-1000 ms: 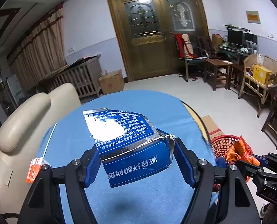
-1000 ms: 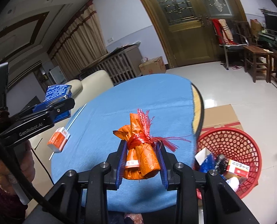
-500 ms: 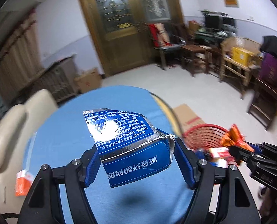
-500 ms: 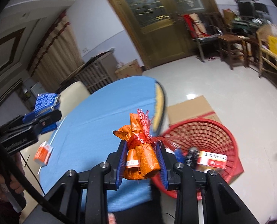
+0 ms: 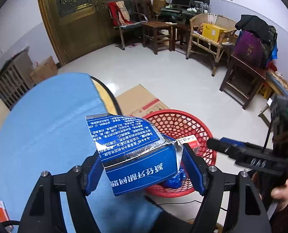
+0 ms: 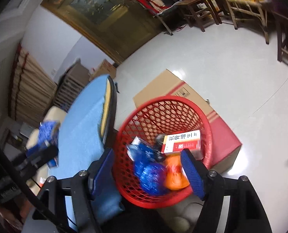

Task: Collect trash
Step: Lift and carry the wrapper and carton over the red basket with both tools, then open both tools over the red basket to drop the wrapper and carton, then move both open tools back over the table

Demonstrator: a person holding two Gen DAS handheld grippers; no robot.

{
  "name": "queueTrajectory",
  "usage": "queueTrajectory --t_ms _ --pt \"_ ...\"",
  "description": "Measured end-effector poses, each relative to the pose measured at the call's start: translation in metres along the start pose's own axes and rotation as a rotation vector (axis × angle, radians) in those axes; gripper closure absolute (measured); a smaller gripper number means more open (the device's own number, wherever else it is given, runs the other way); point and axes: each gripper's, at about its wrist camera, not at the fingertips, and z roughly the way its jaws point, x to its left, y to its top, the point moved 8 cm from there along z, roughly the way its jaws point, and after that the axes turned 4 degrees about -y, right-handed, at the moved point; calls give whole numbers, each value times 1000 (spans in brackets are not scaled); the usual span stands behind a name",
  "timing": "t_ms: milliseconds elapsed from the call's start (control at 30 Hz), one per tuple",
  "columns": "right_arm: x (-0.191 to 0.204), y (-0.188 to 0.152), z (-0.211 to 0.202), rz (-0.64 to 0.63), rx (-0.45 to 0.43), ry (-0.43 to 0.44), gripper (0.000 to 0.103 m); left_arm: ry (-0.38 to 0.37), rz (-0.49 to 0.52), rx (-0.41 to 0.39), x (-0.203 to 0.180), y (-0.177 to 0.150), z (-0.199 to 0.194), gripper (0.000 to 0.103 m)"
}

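- Here, my left tool (image 5: 144,165) is clamped on a torn blue carton (image 5: 136,153), held above the worktop (image 5: 43,128) edge, just beside the red basket (image 5: 184,116).
- My right tool (image 6: 147,167) hangs spread apart over that basket (image 6: 163,104), nothing between its pads.
- In the basket lie an orange wrapper (image 6: 175,176), a blue bag (image 6: 149,174) and a red-and-white box (image 6: 182,140).
- Beyond the basket, flattened cardboard (image 6: 182,89) lies on the floor.
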Motion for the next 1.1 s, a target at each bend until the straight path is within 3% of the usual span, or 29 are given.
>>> queueTrajectory --t_ms 100,200,267,333,500,633,733,900,1000,1100 --pt "29 -1 -10 -82 -30 8 28 57 -12 -66 21 -3 -34 26" --pt "68 0 -19 -165 -76 -7 28 8 -51 -145 31 5 -62 22" --pt "82 5 -29 -163 -130 -57 28 -55 -62 -153 28 14 -73 22" --pt "89 15 -47 -135 -176 -47 28 -106 -78 -185 30 20 -88 22" --pt "84 25 -71 -119 -225 -47 28 -78 -105 -226 51 14 -104 22" --pt "96 11 -55 -168 -142 -9 28 -34 -138 -226 73 -2 -112 22" --pt "130 -31 -23 -318 22 35 28 28 -145 -241 94 -18 -122 22" --pt "191 -97 25 -578 109 44 28 171 -206 -249 135 -67 -147 22" --pt "214 -121 59 -730 106 -62 28 251 -269 -225 166 -100 -163 22" --pt "211 -128 90 -918 37 -341 37 306 -330 -232 190 -123 -182 22"
